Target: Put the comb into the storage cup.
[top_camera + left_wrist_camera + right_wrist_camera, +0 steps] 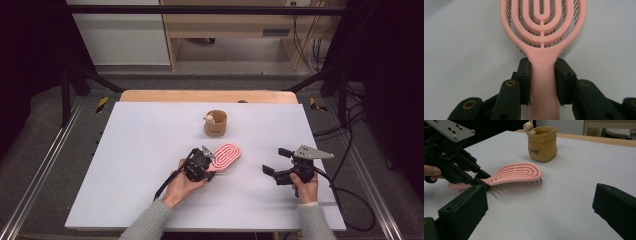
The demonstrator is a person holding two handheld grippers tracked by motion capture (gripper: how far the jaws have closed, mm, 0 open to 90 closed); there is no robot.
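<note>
The left gripper has its jaws closed on the neck of the brush, whose long axis runs straight out from them, bristles down on the worktop. The right gripper waits well apart, jaws wide and empty.

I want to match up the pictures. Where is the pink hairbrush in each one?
High view: pink hairbrush at table centre, below the brown pouch.
Left gripper view: hairbrush top centre, handle pinched between the black jaws.
Right gripper view: hairbrush left of centre, pouch behind it.
Shared landmark: the left gripper on its handle.
</note>
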